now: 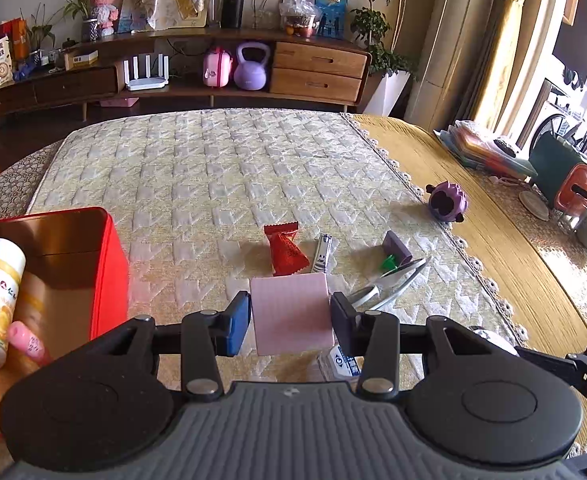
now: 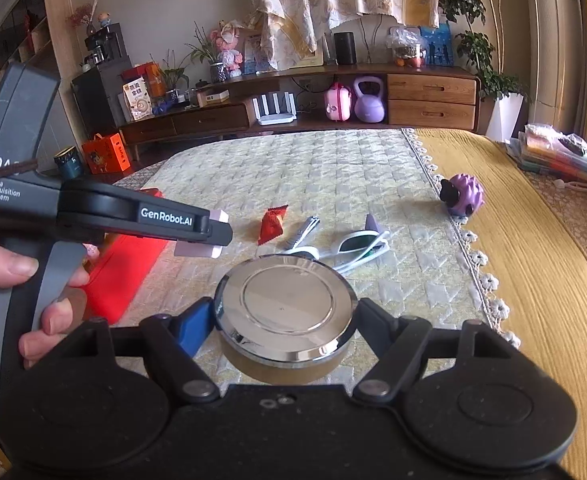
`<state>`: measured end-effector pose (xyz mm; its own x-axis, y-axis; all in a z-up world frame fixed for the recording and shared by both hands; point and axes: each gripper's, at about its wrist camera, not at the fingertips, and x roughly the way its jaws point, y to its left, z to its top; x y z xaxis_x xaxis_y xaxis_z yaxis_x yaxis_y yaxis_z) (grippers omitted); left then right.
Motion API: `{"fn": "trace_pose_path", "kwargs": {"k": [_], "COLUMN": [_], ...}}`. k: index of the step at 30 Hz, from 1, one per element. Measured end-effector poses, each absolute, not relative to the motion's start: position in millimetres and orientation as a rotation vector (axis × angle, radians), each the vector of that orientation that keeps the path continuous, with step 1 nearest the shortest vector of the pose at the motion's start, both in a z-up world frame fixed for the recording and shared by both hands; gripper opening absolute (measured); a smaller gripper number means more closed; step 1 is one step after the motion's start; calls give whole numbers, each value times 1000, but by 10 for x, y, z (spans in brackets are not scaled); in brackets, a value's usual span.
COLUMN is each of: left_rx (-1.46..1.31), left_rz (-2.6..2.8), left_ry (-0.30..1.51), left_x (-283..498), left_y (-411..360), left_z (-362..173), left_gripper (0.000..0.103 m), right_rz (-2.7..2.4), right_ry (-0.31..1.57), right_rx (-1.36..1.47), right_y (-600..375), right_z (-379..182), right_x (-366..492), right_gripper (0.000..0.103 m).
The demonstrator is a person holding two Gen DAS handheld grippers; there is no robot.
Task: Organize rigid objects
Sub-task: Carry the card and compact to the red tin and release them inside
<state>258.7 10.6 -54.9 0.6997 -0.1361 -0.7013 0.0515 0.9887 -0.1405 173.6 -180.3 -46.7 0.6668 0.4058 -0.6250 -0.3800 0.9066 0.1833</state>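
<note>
Carrying both picks: left gripper (image 1: 290, 312) clamps a pink pad (image 1: 291, 312), right gripper (image 2: 285, 320) a round tin (image 2: 285, 308). Next, swing left to the red box (image 1: 105, 264).

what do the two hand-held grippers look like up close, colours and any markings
Both are matte black: two round discs behind hinged links with silver rivets, and a ribbed grey body. The left hand-held gripper has one blue pad and one black pad. From the right wrist view its side reads "GenRobot.AI" in white, with a grey handle marked "Data Acquisition System". The right hand-held gripper matches.
</note>
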Motion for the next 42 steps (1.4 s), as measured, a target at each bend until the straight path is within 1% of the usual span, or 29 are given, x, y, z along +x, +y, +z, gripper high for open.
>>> {"fn": "trace_pose_path", "kwargs": {"k": [13, 22, 32, 42], "left_rx": [-184, -195, -215, -222], "left_rz": [-92, -24, 57, 114], "left_ry": [774, 753, 786, 847], "left_x": [1934, 1685, 1609, 1774], "left_y": [646, 1177, 1732, 2018], "left_z": [-155, -30, -177, -416], "left_gripper": [43, 43, 43, 43], "right_rz": [566, 651, 702, 718], "right_ry": [651, 629, 638, 621], "right_rx": [-24, -86, -128, -173], "right_y": [-1399, -937, -458, 103], "right_z": [4, 98, 54, -53], "right_x": [1449, 1439, 1701, 2149], "right_gripper": [77, 77, 77, 77]}}
